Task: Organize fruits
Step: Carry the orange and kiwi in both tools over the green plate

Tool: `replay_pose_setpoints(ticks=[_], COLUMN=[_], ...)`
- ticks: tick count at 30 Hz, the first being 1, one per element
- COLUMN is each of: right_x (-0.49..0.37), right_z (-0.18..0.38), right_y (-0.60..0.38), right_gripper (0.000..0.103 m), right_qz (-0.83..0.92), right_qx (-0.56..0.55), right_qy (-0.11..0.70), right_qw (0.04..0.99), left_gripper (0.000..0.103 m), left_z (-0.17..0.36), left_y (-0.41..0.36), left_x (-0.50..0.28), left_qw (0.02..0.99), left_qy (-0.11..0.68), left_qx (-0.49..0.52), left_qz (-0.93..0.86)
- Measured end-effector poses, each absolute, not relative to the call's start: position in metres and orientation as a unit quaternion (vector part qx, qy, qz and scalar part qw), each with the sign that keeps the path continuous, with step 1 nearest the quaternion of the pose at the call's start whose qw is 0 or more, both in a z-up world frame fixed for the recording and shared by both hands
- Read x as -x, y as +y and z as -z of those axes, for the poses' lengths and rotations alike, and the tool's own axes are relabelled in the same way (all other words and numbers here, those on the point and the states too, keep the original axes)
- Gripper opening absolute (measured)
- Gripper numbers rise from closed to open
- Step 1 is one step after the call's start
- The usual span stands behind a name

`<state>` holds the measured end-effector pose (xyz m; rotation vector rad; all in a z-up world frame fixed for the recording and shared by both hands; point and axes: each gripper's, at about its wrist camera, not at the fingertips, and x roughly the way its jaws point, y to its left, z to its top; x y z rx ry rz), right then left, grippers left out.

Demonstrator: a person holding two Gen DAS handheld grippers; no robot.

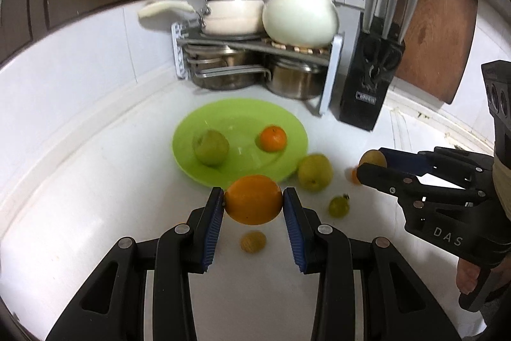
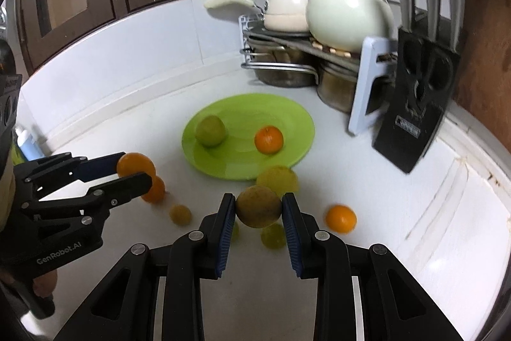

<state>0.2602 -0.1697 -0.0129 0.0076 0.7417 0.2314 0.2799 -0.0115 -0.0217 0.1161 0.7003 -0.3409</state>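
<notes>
White and glossy, the bench (image 1: 95, 181) runs into a tiled corner where a rack of pots (image 1: 255, 53) and a black knife block (image 1: 367, 85) stand. On it lies a green plate (image 1: 242, 117) carrying a green apple (image 1: 210, 147) and a small tangerine (image 1: 272, 138). The left hand-held gripper (image 1: 253, 202) is clamped on an orange (image 1: 253, 200), held clear above the bench just in front of the plate. The right hand-held gripper (image 2: 258, 211) is clamped on a brownish-green round fruit (image 2: 258, 210), also lifted off the surface. Loose fruit lies below: a yellow-green apple (image 1: 314, 171), a small green fruit (image 1: 339, 206), and another orange (image 2: 340, 218).
</notes>
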Motion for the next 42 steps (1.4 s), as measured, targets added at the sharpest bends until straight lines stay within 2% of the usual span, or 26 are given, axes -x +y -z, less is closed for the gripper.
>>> replay_pose_setpoints(ticks=[13,22,42], right_x=[-0.309,-0.361,-0.458], right_z=[-0.022,-0.025,0.040], right_y=[-0.153,-0.153,-0.143], right_gripper=[0.031,0.031,0.031], right_qz=[-0.122,-0.134,-0.127], right_qx=[0.002,0.007,-0.007], right_qy=[0.335,0.348,0.443], right_qw=[0.934,0.928,0.887], left_gripper=[0.038,0.038,0.038], left_z=[-0.009,-0.018,0.050], left_y=[-0.004,-0.003,-0.011], left_x=[-0.324,-0.370,-0.481], left_qw=[0.930,0.929,0.884], left_qy=[0.322,0.326,0.430], left_qx=[-0.057,-0.059,-0.080], left_qz=[0.169,0.165,0.164])
